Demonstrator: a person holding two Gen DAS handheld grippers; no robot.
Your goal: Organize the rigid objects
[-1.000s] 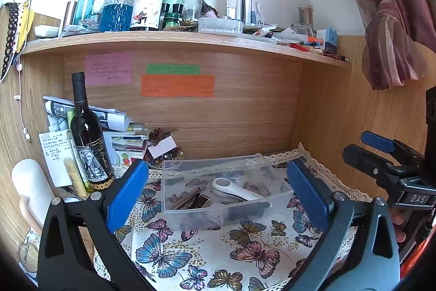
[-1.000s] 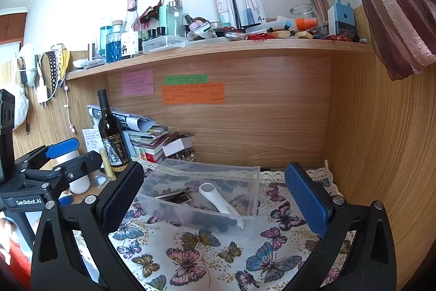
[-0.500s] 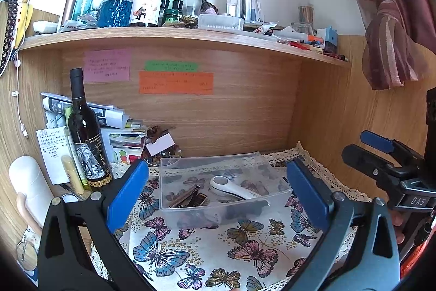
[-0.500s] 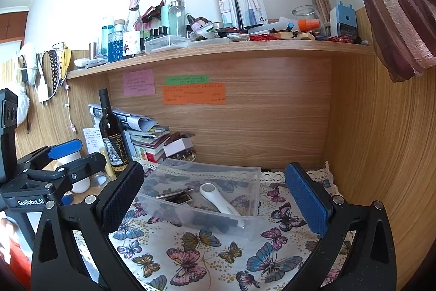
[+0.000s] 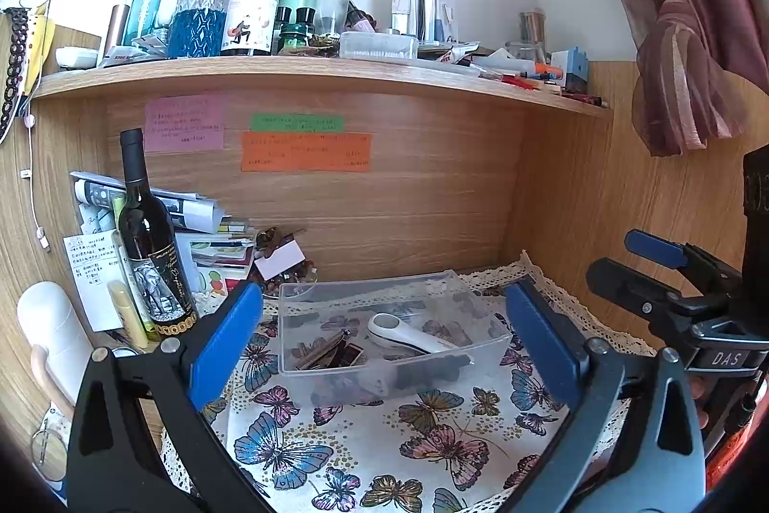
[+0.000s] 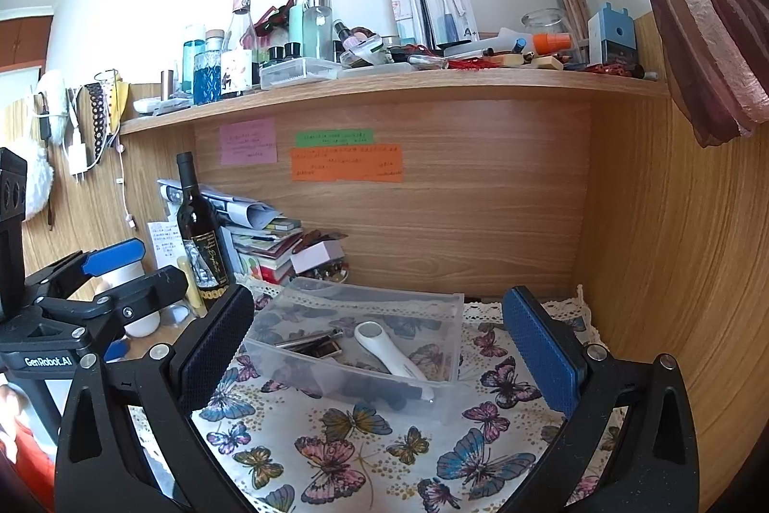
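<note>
A clear plastic bin [image 5: 307, 301] stands on the butterfly cloth [image 5: 384, 441] at the desk's back; it also shows in the right wrist view [image 6: 447, 306]. Inside lie a white handheld device [image 5: 408, 332] [image 6: 384, 349], a metal stick-shaped object [image 6: 312, 336] and several small dark items. My left gripper [image 5: 384, 344] is open and empty, in front of the bin. My right gripper [image 6: 379, 349] is open and empty, also short of the bin. Each gripper shows at the edge of the other's view, the right one [image 5: 673, 272] and the left one [image 6: 105, 272].
A dark wine bottle [image 5: 149, 243] stands left of the bin beside stacked books and papers [image 5: 211, 234]. A white cylinder [image 5: 53, 330] stands at the far left. The shelf [image 5: 307, 68] above is crowded with bottles and stationery. A wooden wall [image 6: 673, 272] closes the right side.
Both views have shifted very slightly; the bin and its contents stay put. Both grippers remain open and empty.
</note>
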